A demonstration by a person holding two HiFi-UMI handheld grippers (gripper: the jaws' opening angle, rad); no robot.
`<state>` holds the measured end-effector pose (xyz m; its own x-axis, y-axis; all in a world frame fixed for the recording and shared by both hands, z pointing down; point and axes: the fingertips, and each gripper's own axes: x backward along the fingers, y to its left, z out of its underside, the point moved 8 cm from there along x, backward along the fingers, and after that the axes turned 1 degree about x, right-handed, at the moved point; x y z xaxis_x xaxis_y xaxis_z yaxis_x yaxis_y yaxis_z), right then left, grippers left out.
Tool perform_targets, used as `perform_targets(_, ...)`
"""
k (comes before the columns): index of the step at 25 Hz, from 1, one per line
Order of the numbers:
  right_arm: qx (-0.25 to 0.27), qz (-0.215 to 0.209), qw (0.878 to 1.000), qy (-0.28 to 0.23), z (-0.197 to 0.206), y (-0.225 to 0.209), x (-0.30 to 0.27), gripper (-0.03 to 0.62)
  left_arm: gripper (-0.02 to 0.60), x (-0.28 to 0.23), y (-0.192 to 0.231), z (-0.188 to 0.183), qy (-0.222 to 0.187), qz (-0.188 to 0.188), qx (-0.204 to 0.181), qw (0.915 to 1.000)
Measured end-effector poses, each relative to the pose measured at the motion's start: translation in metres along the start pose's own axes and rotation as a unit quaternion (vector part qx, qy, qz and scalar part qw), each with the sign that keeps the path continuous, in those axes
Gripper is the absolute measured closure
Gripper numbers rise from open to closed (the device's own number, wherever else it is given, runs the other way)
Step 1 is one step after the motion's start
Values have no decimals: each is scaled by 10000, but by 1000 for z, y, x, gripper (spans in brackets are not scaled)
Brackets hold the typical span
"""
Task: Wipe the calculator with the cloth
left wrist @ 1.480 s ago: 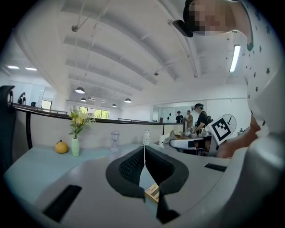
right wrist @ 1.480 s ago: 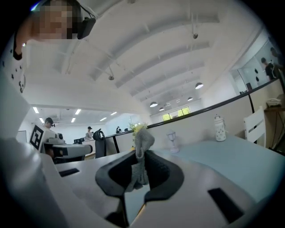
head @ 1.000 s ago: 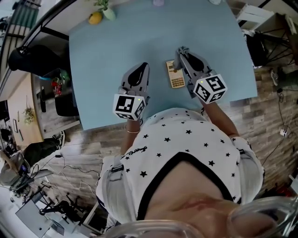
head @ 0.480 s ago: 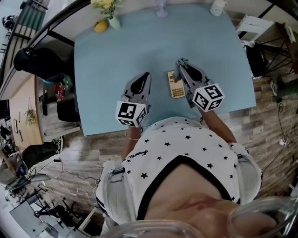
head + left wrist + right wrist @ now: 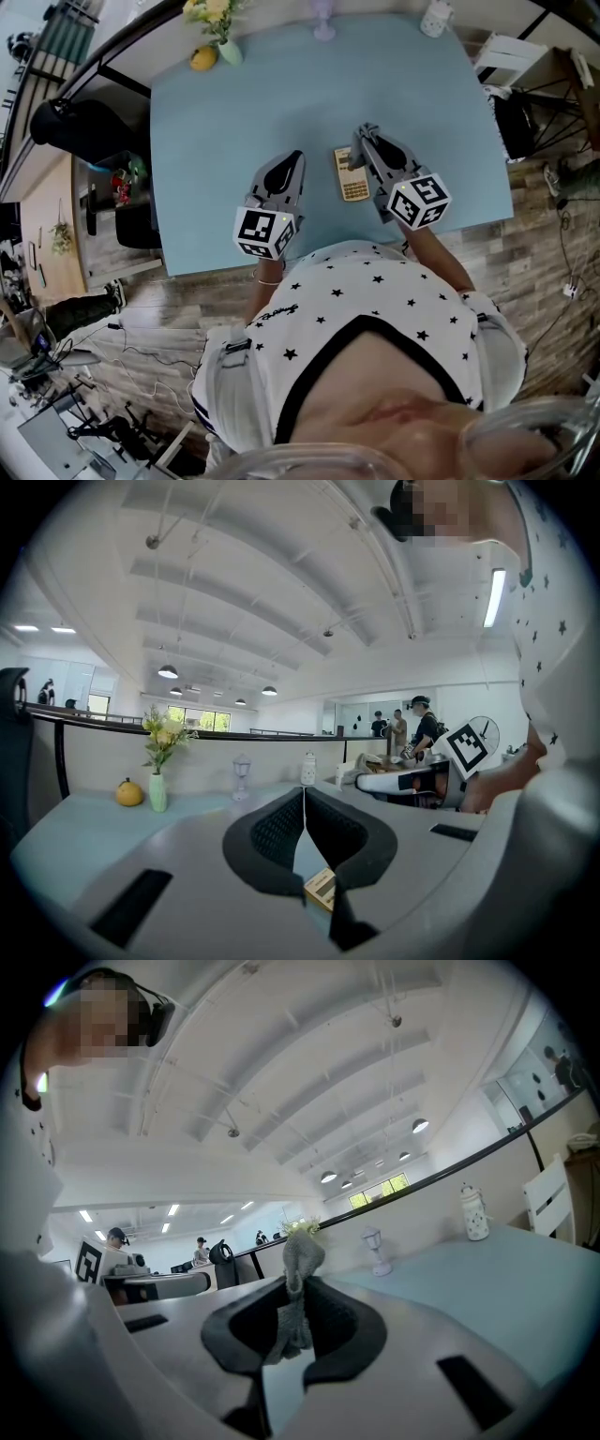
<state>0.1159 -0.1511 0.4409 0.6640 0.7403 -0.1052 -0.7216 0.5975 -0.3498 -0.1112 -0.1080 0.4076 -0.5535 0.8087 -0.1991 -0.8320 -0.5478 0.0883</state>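
Calculator (image 5: 352,174) looks tan, slim; grey cloth (image 5: 302,1252) bunches in right claw (image 5: 364,132).

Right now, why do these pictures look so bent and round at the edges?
Head view: wide lens bows the table edges; even light, calculator sharp. Left gripper view: dark round border, ceiling beams curve. Right gripper view: same border, cloth looms large; no motion smear.
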Motion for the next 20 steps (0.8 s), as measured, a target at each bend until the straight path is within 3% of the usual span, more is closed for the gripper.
perform_targets(20, -278, -177, 9995, -30, -1, -24, 22, 551, 551, -14, -34, 0, 133, -101, -46, 9998)
